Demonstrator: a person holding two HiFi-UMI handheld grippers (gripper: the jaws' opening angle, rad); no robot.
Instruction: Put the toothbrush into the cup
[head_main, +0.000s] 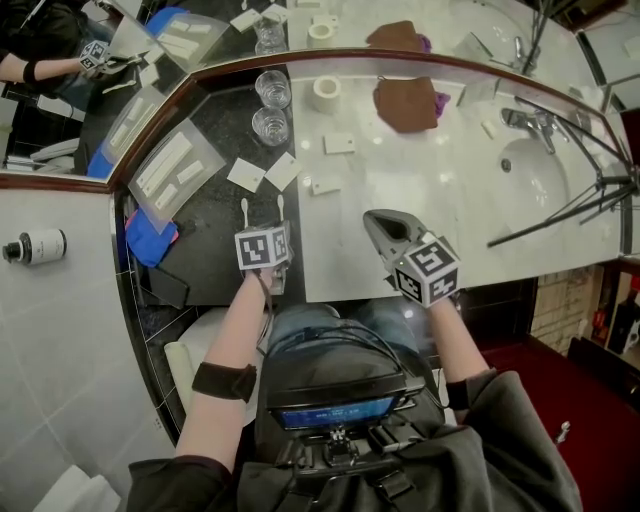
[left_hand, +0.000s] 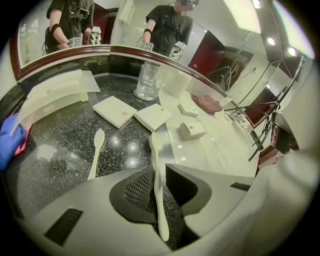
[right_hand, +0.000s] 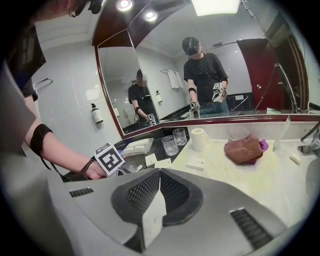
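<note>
Here, the left gripper (left_hand: 159, 169) has fingers (left_hand: 137, 192) apart around a toothbrush (left_hand: 160, 202), the right gripper (right_hand: 160, 172) has them closed, both cups (head_main: 270, 125) (head_main: 272, 88) empty.

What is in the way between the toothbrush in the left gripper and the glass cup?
A flat white packet lies on the dark counter between the toothbrush, sitting inside the left gripper's open jaws, and the glass cup. A second white packet lies beside it. Both are low, so lifting the toothbrush over them should probably work.
</note>
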